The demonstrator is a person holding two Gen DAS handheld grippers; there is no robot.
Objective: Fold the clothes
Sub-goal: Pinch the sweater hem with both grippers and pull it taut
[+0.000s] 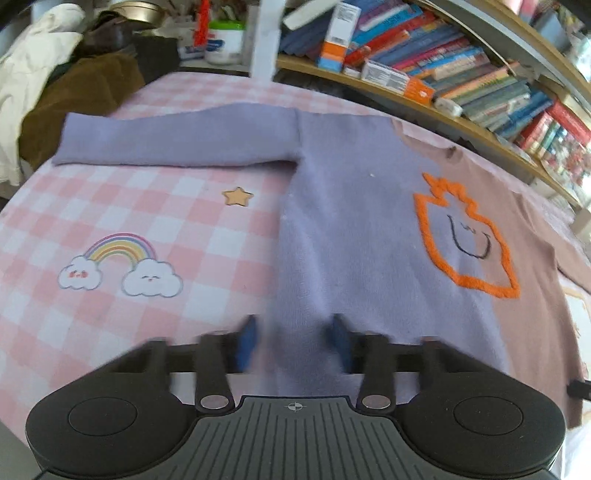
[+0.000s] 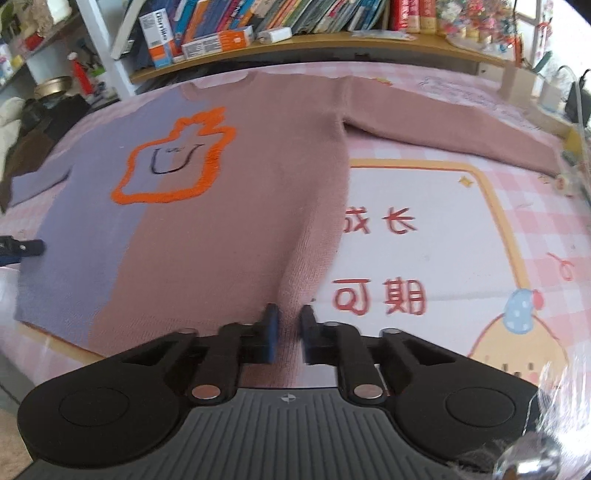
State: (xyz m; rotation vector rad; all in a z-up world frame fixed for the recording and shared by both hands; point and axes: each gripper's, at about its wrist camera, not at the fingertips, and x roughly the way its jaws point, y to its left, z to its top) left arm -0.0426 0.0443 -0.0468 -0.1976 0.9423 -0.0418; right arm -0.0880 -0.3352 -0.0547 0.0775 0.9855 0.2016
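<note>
Lying flat and face-up on the pink checked bedspread (image 1: 155,206) is 1 two-tone sweater (image 1: 354,236), lilac on one half and dusty pink on the other, with an orange outlined motif (image 1: 465,240) at the chest. Both sleeves are spread out sideways: the lilac sleeve (image 1: 177,142) in the left wrist view, the pink sleeve (image 2: 454,129) in the right wrist view.

Left gripper (image 1: 295,343): jaws apart, blue pads on either side of a raised ridge of lilac fabric at the hem; the frame is blurred, so contact cannot be confirmed.

Right gripper (image 2: 290,332): jaws drawn close, pinching a raised fold of the pink fabric at the hem corner, beside a white printed panel (image 2: 417,236).

Bookshelves (image 2: 280,22) stand behind the bed. A heap of other clothing (image 1: 62,92) sits beyond the lilac sleeve.
</note>
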